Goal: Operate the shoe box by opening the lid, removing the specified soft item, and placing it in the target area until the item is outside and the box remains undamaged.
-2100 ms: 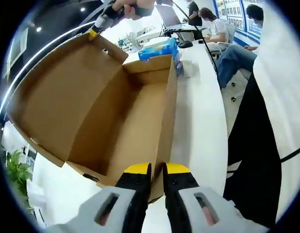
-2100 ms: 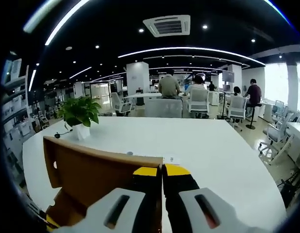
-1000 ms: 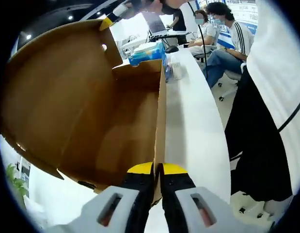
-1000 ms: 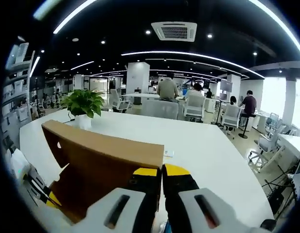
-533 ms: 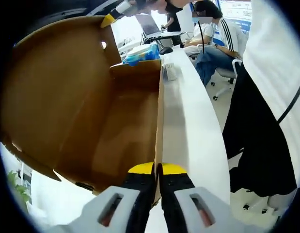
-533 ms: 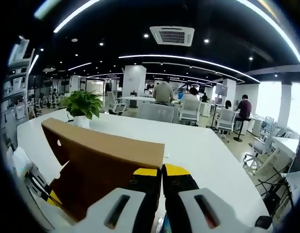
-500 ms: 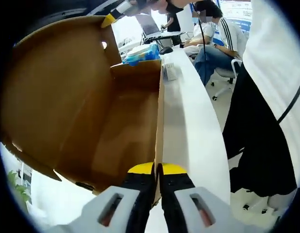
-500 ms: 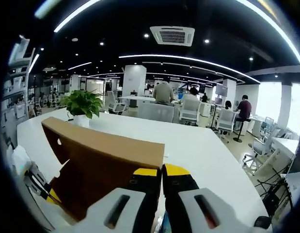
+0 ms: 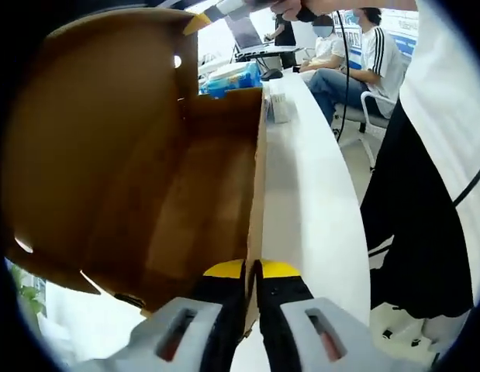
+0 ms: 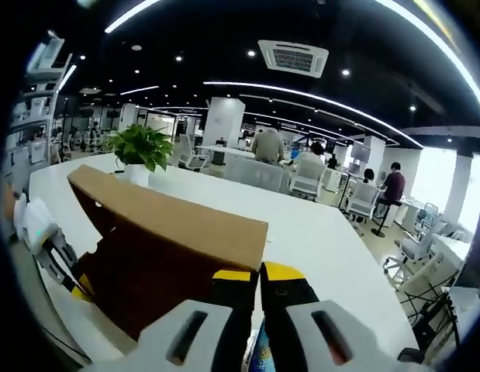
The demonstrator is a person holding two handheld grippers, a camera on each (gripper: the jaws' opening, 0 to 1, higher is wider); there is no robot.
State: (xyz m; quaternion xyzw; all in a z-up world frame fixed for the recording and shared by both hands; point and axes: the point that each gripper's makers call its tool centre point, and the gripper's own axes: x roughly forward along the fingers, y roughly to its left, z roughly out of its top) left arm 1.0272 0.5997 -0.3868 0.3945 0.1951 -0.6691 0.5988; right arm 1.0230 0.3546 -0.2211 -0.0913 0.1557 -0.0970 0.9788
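A: Where is the left gripper [image 9: 253,271]?
B: Its two yellow-tipped jaws are pinched onto the near corner of the shoe box [image 9: 216,194], on the top edge of the box wall, with the cardboard between them.

A: And the right gripper [image 10: 259,277]?
B: Its jaws are clamped on the edge of the lid [image 10: 170,232], at the lid's corner. In the left gripper view the same gripper's yellow tip shows at the top, on the lid's far corner by a small round hole.

A: So the box is open?
B: Yes. The lid [image 9: 92,132] stands raised on the hinge side, tilted up over the brown interior. The box floor that I can see is bare cardboard; I cannot make out a soft item in it.

A: What does the box rest on?
B: A long white table [image 9: 309,209]. Past the box's far end lies a blue packet [image 9: 233,77], with a small clear container just beside it.

A: Anything around?
B: A person in a white top and black trousers [image 9: 426,194] stands close to the table edge. People sit at desks further off. In the right gripper view a potted green plant [image 10: 140,147] stands on the table beyond the lid.
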